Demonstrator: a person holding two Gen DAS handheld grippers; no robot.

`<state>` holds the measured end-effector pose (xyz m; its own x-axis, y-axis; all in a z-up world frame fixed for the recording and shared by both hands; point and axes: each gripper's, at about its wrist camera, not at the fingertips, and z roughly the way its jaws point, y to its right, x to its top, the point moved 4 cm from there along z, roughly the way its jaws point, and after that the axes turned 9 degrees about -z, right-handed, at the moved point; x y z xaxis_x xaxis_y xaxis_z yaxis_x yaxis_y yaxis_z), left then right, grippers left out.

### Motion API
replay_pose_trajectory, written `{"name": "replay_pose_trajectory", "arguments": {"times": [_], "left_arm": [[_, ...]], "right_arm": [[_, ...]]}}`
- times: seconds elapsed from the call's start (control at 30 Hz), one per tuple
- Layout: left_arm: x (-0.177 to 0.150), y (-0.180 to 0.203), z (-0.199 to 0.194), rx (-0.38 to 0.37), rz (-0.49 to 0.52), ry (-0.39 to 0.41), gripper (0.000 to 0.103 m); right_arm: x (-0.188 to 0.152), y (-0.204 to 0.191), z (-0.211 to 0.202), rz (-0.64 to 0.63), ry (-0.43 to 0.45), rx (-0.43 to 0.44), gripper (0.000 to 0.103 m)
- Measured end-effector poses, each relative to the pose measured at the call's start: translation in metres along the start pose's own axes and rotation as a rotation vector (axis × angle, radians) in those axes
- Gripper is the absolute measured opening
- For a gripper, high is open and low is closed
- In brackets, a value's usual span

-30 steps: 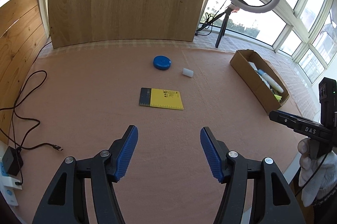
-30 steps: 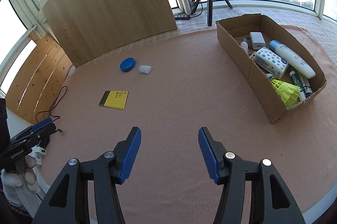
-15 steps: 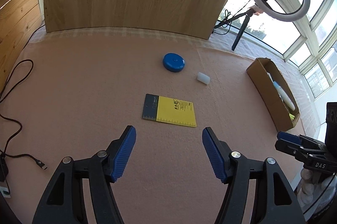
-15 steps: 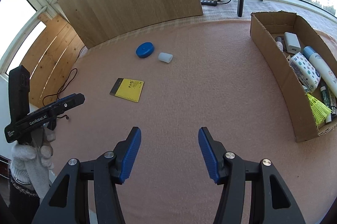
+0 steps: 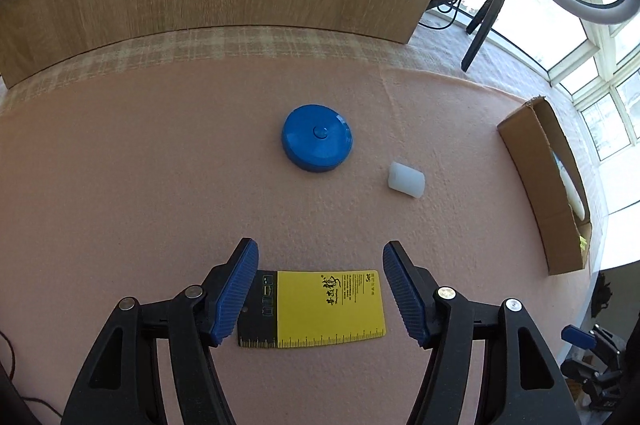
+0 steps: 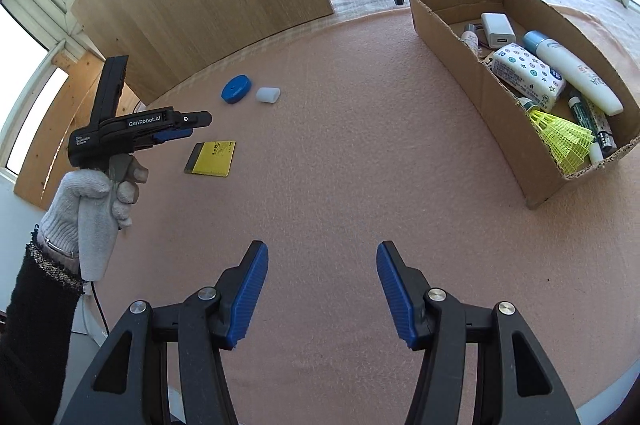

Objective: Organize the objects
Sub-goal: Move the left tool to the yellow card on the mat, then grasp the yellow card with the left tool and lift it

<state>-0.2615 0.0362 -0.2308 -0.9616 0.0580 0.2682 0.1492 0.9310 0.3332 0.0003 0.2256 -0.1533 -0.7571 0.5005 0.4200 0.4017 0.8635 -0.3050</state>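
Pink mat (image 5: pixel 120 185): left gripper (image 5: pixel 318 289) released over flat yellow notepad (image 5: pixel 320 307); right gripper (image 6: pixel 322 291) released, empty; pads may slide off thin card

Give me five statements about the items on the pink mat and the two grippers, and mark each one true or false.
1. The yellow card lies flat on the pink mat. True.
2. The left gripper is shut on the card. False: its pads stand apart, one either side of it, nothing clamped.
3. The blue disc is inside the cardboard box. False: it lies on the mat, beside the white cap.
4. The box holds a yellow shuttlecock. True.
5. The right gripper holds the white cap. False: it is open and empty.
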Motion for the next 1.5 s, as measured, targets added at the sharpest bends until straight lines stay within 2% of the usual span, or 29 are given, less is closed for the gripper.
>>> {"name": "replay_pose_trajectory", "arguments": {"times": [0.1, 0.33, 0.5, 0.6, 0.73, 0.9, 0.97, 1.13, 1.33, 1.43, 1.5], "left_arm": [[0.0, -0.001, 0.016, 0.043, 0.033, -0.047, 0.068], [-0.002, -0.005, 0.02, 0.004, 0.02, -0.093, 0.068], [-0.027, 0.0, 0.017, -0.002, 0.052, -0.12, 0.068], [-0.047, 0.01, 0.014, -0.033, 0.064, -0.135, 0.068], [-0.074, 0.025, 0.012, -0.02, 0.094, -0.129, 0.068], [-0.098, 0.045, 0.011, 0.081, 0.166, -0.09, 0.069], [-0.101, 0.048, 0.013, 0.145, 0.184, -0.059, 0.069], [-0.103, 0.051, 0.013, 0.22, 0.22, -0.028, 0.069], [-0.101, 0.052, 0.014, 0.225, 0.227, -0.02, 0.068], [-0.105, 0.054, 0.011, 0.216, 0.226, -0.019, 0.061], [-0.104, 0.055, 0.014, 0.214, 0.207, -0.017, 0.059]], "right_arm": [[-0.005, 0.007, -0.005, 0.027, 0.002, 0.006, 0.053], [-0.009, 0.013, -0.013, 0.044, 0.009, -0.005, 0.053], [-0.006, 0.009, -0.014, 0.027, 0.014, 0.006, 0.053], [-0.006, 0.007, -0.013, 0.023, 0.012, 0.018, 0.053], [-0.007, 0.005, -0.012, 0.015, 0.007, 0.031, 0.053], [-0.01, 0.009, -0.013, 0.023, 0.012, 0.041, 0.053], [-0.011, 0.012, -0.015, 0.033, 0.014, 0.042, 0.053], [-0.016, 0.019, -0.02, 0.044, 0.017, 0.033, 0.053], [-0.02, 0.021, -0.028, 0.033, 0.032, 0.005, 0.053], [-0.021, 0.024, -0.03, 0.038, 0.037, 0.002, 0.053], [-0.021, 0.026, -0.031, 0.041, 0.04, 0.0, 0.053]]}}
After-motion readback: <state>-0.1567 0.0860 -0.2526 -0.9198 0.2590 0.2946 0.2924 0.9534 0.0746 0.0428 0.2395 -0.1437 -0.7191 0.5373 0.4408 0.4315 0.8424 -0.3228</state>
